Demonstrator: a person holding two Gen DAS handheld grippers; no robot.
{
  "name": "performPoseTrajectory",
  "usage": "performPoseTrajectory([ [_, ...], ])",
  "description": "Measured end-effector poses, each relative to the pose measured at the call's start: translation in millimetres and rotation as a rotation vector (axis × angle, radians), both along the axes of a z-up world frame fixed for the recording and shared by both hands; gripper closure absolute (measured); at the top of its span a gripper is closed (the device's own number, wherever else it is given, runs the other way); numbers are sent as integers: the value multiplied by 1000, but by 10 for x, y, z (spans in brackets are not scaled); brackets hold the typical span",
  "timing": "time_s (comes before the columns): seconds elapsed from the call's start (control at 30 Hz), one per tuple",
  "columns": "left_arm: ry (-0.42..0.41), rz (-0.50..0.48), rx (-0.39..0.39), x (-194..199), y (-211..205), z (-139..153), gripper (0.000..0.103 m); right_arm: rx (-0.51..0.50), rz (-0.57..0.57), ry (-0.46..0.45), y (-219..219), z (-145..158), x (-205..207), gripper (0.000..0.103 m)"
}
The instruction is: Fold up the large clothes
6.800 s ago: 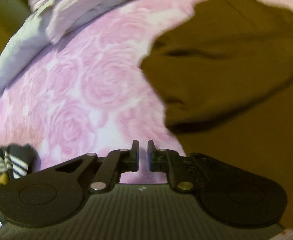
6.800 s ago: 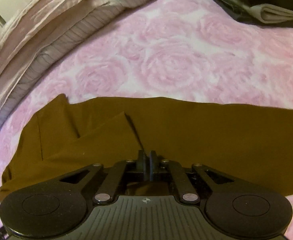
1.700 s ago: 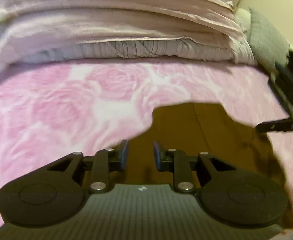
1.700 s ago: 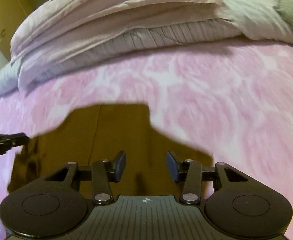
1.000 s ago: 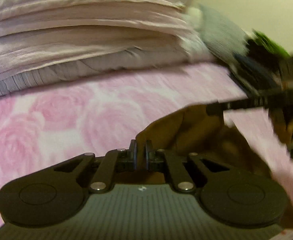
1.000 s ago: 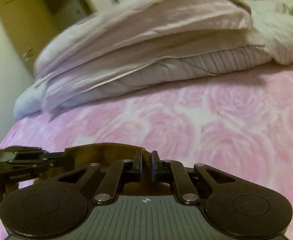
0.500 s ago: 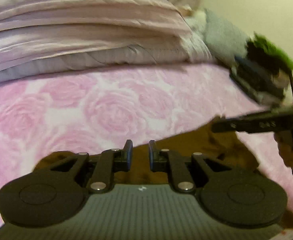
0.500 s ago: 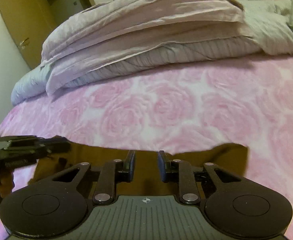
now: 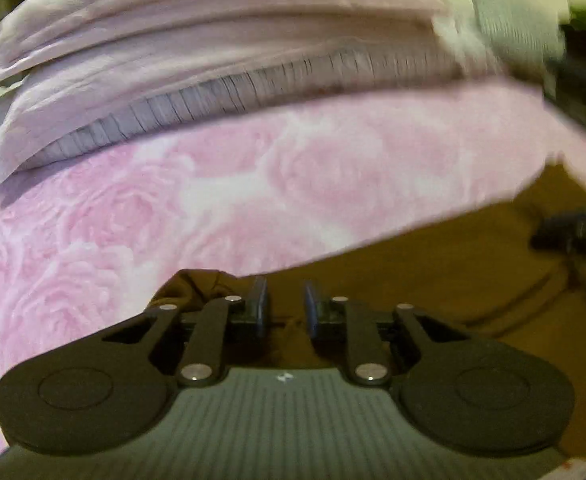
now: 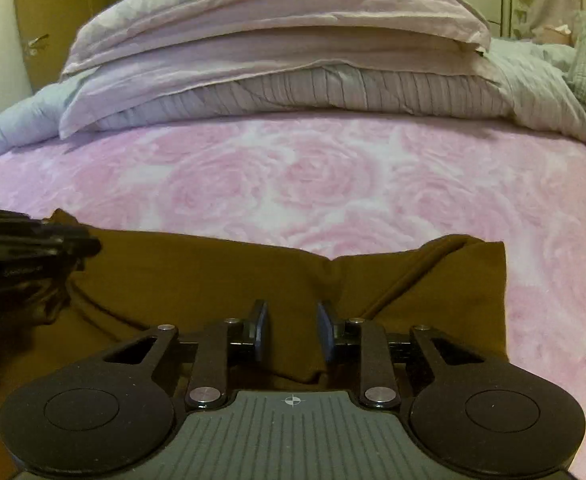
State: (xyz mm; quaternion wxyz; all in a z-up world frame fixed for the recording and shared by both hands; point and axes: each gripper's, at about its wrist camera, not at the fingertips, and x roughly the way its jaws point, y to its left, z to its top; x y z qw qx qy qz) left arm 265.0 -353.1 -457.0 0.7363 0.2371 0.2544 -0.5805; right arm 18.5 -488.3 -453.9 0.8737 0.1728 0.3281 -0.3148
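Lying flat on the pink rose-patterned blanket (image 10: 333, 184) is the brown garment (image 10: 197, 276), one corner folded up at its right end. The left gripper (image 9: 284, 307) and the right gripper (image 10: 292, 330) both hover just over it, jaws parted, holding nothing. Folded bedding (image 10: 277, 60) is piled behind.

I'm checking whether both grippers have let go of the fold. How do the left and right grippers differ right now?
The right gripper shows a wider gap between its fingers than the left gripper. The left gripper sits at the left end of the brown garment, the right gripper nearer its right end. Both are open, over the garment, clamping nothing.
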Motion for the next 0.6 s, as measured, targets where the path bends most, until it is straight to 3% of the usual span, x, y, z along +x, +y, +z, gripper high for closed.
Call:
performPoseTrajectory([
  [0.07, -1, 18, -77, -118, 215, 175, 86, -4, -17, -51, 115, 161, -176, 78],
  [0.1, 20, 15, -118, -187, 349, 254, 86, 5, -25, -98, 210, 248, -336, 78],
  [0.17, 87, 4, -145, -344, 699, 373, 86, 54, -19, -100, 406, 334, -610, 78],
  [0.3, 105, -83, -84, -742, 1410, 366, 86, 120, 28, 0, 950, 273, -1168, 78],
  [0.4, 121, -133, -26, -972, 1862, 273, 86, 80, 64, 34, 1458, 191, -1522, 78],
  [0.47, 86, -135, 28, -1100, 2129, 174, 86, 47, 61, 49, 1737, 166, -1660, 78],
  [0.6, 51, -114, 9, -1234, 2740, 108, 86, -4, -10, 66, 2254, 162, -1953, 78],
])
